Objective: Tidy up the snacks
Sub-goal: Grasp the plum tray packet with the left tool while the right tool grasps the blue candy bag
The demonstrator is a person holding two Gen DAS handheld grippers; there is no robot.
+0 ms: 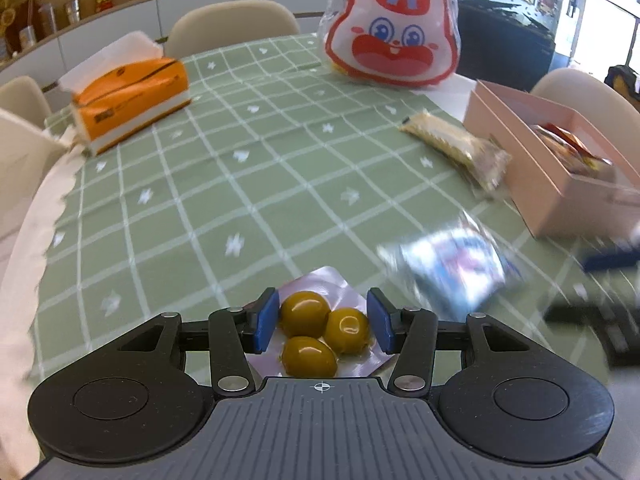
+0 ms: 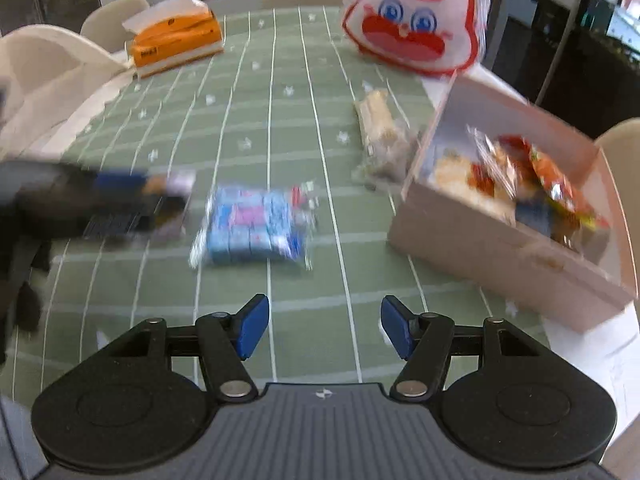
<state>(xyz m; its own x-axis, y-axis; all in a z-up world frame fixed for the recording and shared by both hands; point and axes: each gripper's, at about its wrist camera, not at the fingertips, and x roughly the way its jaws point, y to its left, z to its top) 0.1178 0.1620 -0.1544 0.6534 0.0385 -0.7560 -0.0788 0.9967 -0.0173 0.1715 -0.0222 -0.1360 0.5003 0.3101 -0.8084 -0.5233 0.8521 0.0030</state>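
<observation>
Blurring hides the blue packet [image 2: 252, 226] left of the pink box [image 2: 500, 248]; only the left wrist view shows the left gripper [image 1: 324, 320] clamping the egg pack [image 1: 320, 330], while the right gripper [image 2: 324, 326] gapes empty.

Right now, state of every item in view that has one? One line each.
left gripper: jaws around the egg pack, pad contact unclear
egg pack: sealed, flat on the tablecloth
right gripper: open, nothing between the pads
pink box: lid off, snacks inside
blue packet: lying on the tablecloth, outside the box
beige bar: wrapped, beside the box
tissue pack: opened, tissue sticking out
</observation>
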